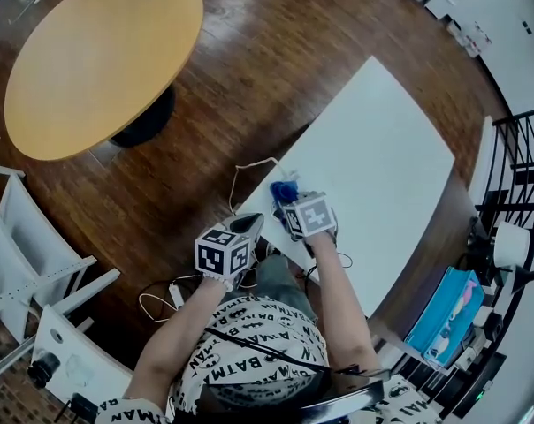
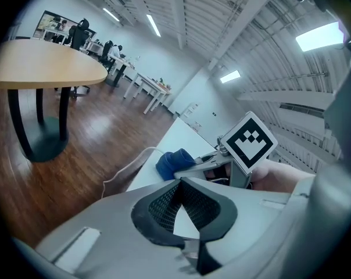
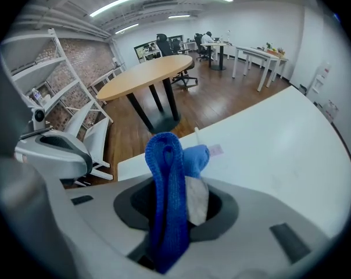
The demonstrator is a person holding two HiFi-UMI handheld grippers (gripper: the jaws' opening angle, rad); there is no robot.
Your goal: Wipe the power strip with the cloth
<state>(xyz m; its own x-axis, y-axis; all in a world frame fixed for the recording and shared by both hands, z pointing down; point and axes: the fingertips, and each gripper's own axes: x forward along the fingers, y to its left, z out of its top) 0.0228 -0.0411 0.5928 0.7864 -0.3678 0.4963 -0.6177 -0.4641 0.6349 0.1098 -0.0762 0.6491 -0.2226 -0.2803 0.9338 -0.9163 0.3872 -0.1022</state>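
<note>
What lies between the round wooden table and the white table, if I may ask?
Bare wooden floor, plus a thin white cable by the white table: head view.

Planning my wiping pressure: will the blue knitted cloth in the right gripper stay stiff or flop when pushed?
Probably floppy: the blue knitted cloth folds over itself where the right gripper clamps it. Likely light and not slippery, judging by its coarse knit.

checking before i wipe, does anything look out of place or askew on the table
Nothing spilled or damaged. One oddity: a thin white cable loops off the white table at its edge above the wood floor, where it could snag. The blue cloth is bunched in the right tool.
</note>
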